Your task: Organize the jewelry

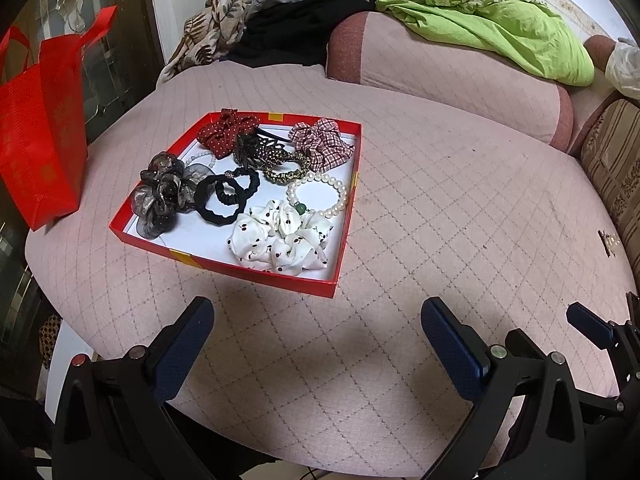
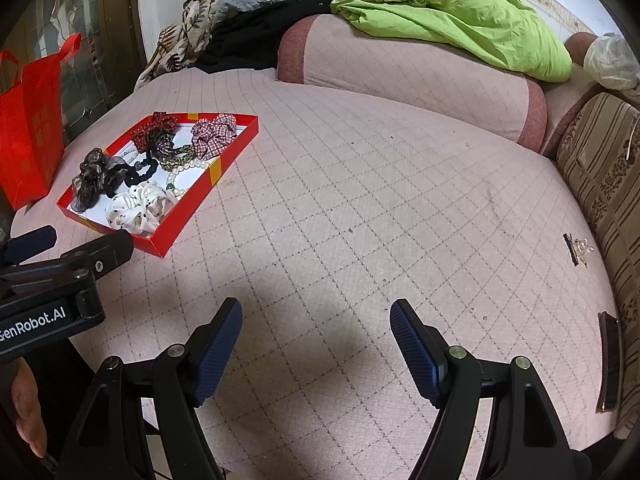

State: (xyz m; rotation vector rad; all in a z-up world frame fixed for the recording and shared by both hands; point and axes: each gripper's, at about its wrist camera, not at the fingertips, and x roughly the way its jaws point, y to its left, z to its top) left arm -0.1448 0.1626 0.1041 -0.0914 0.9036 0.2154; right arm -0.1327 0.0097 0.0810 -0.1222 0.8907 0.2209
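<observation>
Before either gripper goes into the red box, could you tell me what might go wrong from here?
1. The pearl bracelet lies against the white scrunchie, so a grab may lift both.
2. The black hair ties overlap and could come up together.
3. The shallow red box sits on a soft quilted cushion; pressing down could tip it.

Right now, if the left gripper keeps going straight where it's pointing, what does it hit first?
Probably the bare pink quilted cover, just short of the red tray; the open left gripper holds nothing, though depth is unclear.
</observation>
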